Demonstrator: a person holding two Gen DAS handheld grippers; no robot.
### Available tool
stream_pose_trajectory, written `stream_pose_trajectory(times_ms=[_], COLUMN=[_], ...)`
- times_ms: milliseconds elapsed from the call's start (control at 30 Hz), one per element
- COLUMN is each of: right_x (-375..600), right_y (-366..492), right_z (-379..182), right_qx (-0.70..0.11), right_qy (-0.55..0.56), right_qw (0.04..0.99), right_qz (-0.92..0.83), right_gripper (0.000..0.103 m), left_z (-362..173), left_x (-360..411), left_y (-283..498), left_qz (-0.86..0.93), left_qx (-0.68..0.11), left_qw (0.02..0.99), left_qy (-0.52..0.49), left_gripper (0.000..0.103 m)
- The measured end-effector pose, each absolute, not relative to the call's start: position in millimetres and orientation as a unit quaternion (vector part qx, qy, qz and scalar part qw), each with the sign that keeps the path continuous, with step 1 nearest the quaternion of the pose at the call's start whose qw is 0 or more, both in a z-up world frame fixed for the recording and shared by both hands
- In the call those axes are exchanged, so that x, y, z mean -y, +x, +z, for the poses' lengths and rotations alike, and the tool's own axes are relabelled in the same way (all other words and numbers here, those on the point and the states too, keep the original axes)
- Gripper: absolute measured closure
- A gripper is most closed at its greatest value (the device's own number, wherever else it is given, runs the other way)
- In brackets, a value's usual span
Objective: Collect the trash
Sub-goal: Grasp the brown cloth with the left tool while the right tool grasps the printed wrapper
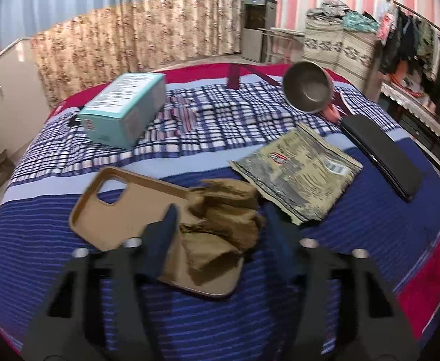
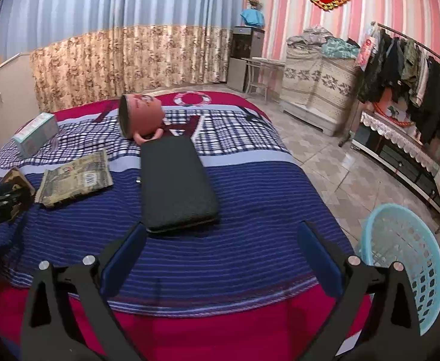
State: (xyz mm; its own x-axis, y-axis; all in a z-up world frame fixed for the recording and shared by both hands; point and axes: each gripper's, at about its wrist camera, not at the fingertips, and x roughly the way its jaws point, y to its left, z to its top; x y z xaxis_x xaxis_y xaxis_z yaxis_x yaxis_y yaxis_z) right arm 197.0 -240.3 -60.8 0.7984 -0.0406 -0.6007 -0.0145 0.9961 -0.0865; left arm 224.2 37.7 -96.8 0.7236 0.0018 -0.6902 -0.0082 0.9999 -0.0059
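Brown crumpled paper lies between the left gripper's spread fingers (right gripper released, well apart).

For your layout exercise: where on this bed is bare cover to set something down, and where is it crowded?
Free: striped cover between the black case and the bed's near edge, and right of the case. Crowded: the left, where crumpled paper, phone cover and foil packet cluster.
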Motion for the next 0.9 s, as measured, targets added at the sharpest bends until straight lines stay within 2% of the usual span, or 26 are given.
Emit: stream_pose_trajectory(times_ms=[300,400,533,900], right_x=[185,157,130,99], right_y=[216,232,254,304], right_z=[-59,-64,-70,-109], right_qx=[-0.331,-0.338,-0.357,-0.422], right_qy=[-0.038,-0.053,-0.059,-0.06], right_qw=[0.939,0.933,0.921,0.89], right_qz=[0.088,0.108,0.144,0.161], right_gripper=[0.005,0.006,0.02,0.021], left_z=[-64,-65,-78,-88], left_x=[-60,-88,-114,-117], left_y=[199,202,202,208], left_qz=[0.046,0.086,0.122,0.122], left_qx=[-0.297,-0.297,-0.3,-0.303], left_qw=[0.954,0.951,0.946,0.945], left_qy=[0.017,0.002,-0.019,-0.03], left_gripper=[0.052,0.052,0.052,0.052])
